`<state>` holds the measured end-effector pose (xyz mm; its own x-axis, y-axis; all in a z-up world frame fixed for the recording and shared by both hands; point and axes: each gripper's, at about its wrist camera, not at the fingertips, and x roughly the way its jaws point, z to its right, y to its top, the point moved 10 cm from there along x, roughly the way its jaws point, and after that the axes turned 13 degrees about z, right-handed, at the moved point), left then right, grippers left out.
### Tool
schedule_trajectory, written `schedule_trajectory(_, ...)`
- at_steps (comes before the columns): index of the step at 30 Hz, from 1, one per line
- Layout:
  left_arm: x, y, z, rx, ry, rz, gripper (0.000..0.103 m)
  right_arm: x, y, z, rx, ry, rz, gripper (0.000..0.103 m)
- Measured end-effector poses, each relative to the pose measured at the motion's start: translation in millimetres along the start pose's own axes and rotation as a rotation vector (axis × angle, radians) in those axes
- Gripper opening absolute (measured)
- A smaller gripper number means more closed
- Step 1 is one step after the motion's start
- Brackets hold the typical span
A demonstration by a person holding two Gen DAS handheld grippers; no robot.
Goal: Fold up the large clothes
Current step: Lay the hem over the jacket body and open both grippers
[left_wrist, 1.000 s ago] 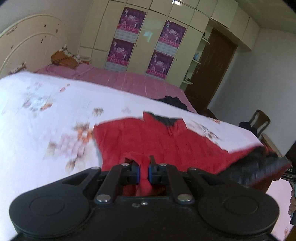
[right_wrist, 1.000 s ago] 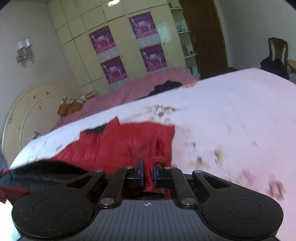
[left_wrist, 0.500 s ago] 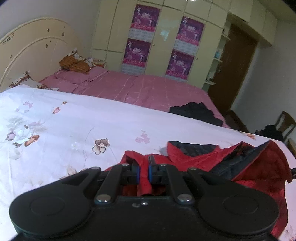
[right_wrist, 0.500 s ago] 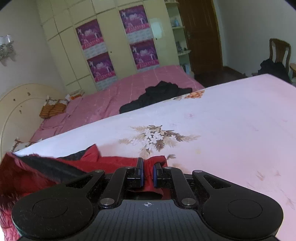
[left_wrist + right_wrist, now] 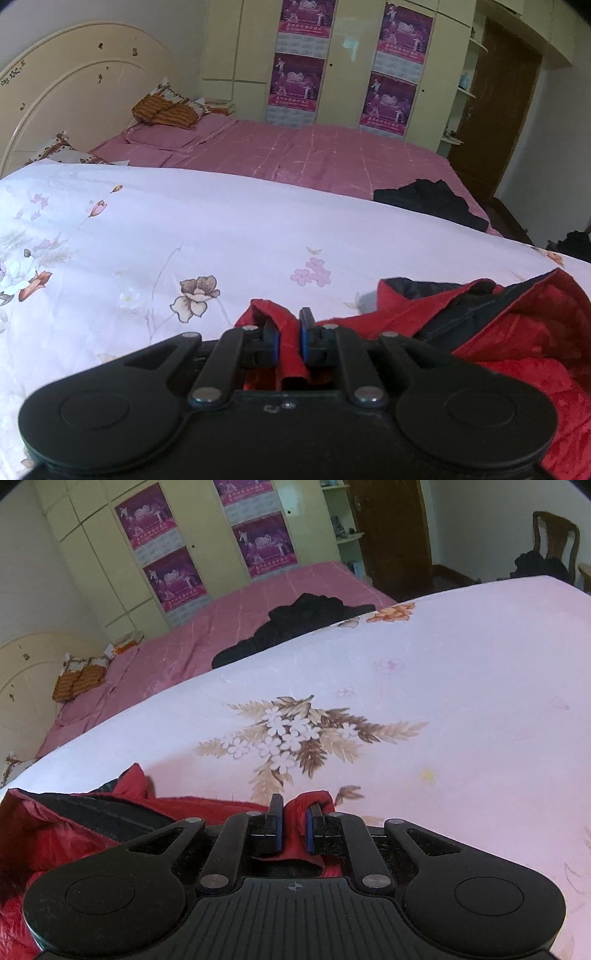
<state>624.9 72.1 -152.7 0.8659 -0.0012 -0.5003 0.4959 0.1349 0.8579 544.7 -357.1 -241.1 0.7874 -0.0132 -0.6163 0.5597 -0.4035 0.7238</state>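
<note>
Floral bedsheet: red jacket crumpled, long axis across both grippers.

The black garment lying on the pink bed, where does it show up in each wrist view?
Left wrist view: the black garment sits at right of centre, upper half, on the pink bed's near edge.
Right wrist view: the black garment sits at centre, upper third.
Shared landmark: the purple posters on the wardrobe doors.
</note>
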Motion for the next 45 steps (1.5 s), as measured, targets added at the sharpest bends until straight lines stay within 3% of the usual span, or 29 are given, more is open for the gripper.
schedule_trajectory(7,12.6,-2.1,-5.5,-0.049,0.025,-0.038,0.017,12.3,3.4,-3.8,0.040,-0.004,-0.010,0.011)
schedule_trajectory(8,13.4,-0.3,-5.8,-0.069,0.021,-0.037,0.018,11.8,5.2,-4.3,0.050,0.002,-0.004,0.026)
schedule_trajectory(9,12.0,2.8,-7.2,-0.103,0.013,-0.031,0.020,11.5,8.3,-5.9,0.060,0.016,0.012,0.048)
schedule_trajectory(10,10.7,5.2,-8.1,-0.138,0.006,-0.024,0.023,10.1,11.9,-6.1,0.071,0.017,0.033,0.060)
schedule_trajectory(11,9.3,7.8,-9.0,-0.173,-0.001,-0.017,0.025,7.3,16.5,-5.2,0.064,-0.003,0.065,0.086)
schedule_trajectory(12,7.6,10.1,-9.8,-0.196,-0.008,-0.009,0.029,5.0,21.0,-6.0,0.048,-0.016,0.092,0.090)
schedule_trajectory(14,4.1,15.3,-7.2,-0.206,-0.022,0.019,0.037,2.4,24.7,-9.9,0.030,-0.007,0.100,0.090)
schedule_trajectory(17,-8.8,27.1,-6.9,-0.175,-0.006,0.117,0.072,-7.6,30.3,-13.6,0.002,-0.015,0.147,0.090)
schedule_trajectory(18,-17.4,33.5,-9.1,-0.163,0.015,0.175,0.092,-12.5,33.5,-14.7,-0.018,-0.021,0.175,0.090)
schedule_trajectory(19,-28.7,41.0,-12.5,-0.156,0.038,0.244,0.098,-17.5,36.8,-16.0,-0.035,-0.025,0.202,0.090)
schedule_trajectory(21,-41.9,46.9,-14.3,-0.134,0.053,0.298,0.097,-29.4,42.3,-20.1,-0.061,-0.018,0.243,0.090)
schedule_trajectory(23,-48.7,43.7,-9.3,-0.091,0.038,0.278,0.095,-39.7,39.4,-30.9,-0.112,0.019,0.246,0.089)
schedule_trajectory(25,-54.6,32.8,5.0,-0.012,-0.006,0.244,0.090,-48.6,25.3,-46.7,-0.192,0.056,0.210,0.077)
schedule_trajectory(29,-62.1,-5.4,46.1,0.162,-0.101,0.174,0.084,-61.7,-20.0,-76.4,-0.251,0.125,0.126,0.068)
schedule_trajectory(32,-58.8,-32.3,67.8,0.216,-0.141,0.130,0.076,-58.5,-55.1,-97.0,-0.277,0.156,0.070,0.061)
schedule_trajectory(36,-38.6,-52.5,76.2,0.254,-0.090,0.087,0.074,-39.6,-74.3,-109.3,-0.318,0.125,0.067,0.060)
schedule_trajectory(41,-22.1,-66.2,59.2,0.187,-0.017,0.061,0.079,-10.9,-79.9,-107.2,-0.379,0.070,0.082,0.060)
schedule_trajectory(45,-12.5,-69.8,49.4,0.148,0.022,0.037,0.079,12.7,-75.1,-83.9,-0.389,-0.013,0.083,0.060)
